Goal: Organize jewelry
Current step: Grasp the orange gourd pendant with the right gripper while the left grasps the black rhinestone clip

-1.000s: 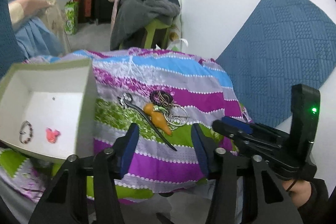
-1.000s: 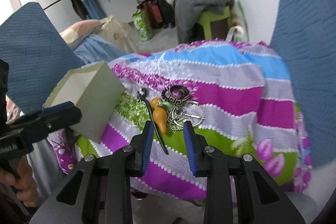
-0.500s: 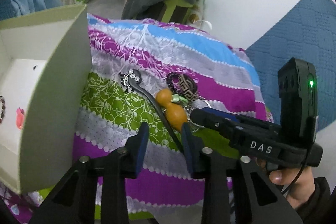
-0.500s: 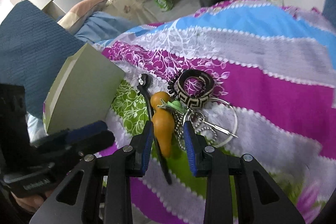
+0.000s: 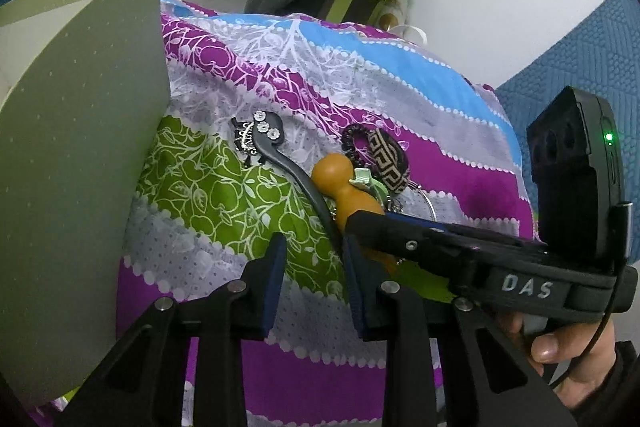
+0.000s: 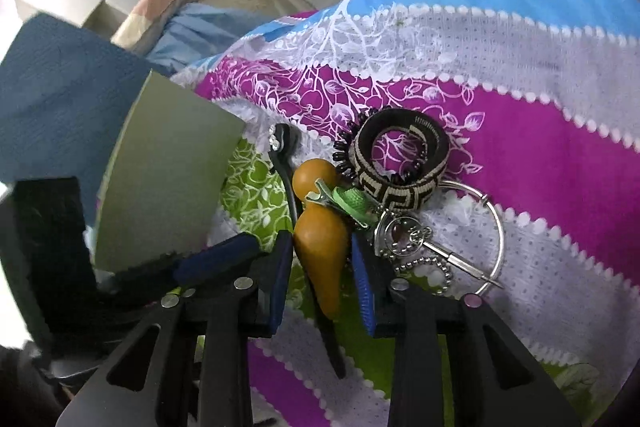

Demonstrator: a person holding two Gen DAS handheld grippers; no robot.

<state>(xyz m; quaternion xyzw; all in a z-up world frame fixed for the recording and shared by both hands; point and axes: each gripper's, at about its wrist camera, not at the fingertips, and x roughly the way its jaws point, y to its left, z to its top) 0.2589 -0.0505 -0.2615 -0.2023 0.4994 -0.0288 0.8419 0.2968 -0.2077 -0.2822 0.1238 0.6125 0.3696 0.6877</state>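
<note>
left to right. a pale green box (image 5: 80, 155) stands just left of the left tongs (image 5: 312, 279), its wall close to their left arm; its inside cannot be seen from here. the left tongs have just been closing and now stand part spread above the striped bedspread (image 5: 400, 99), pinching nothing; the black hair stick (image 5: 296, 179) runs down to just inside their right pad, and whether it touches that pad cannot be told. ahead of these tongs and to the right lies the pile of jewelry.

the right tongs (image 6: 322, 279) are narrowly spread astride the lower body of the orange gourd charm (image 6: 320, 239); both pads sit close to it, and no firm squeeze can be made out. the hair stick passes beneath the gourd, between the pads. just right of the right pad lie a green clip (image 6: 348, 201), a silver pendant on a ball chain (image 6: 404, 239) and a large silver hoop (image 6: 496, 227); ahead of that pad sits the woven bangle (image 6: 400, 163) with a beaded bracelet (image 6: 348, 151) against it.

likely faults: the gourd tapers and looks smooth, so a squeeze may shoot it forward; the clip and chain seem joined to it and may drag the hoop along; both tongs crowd one spot and may knock together or trap the stick.
</note>
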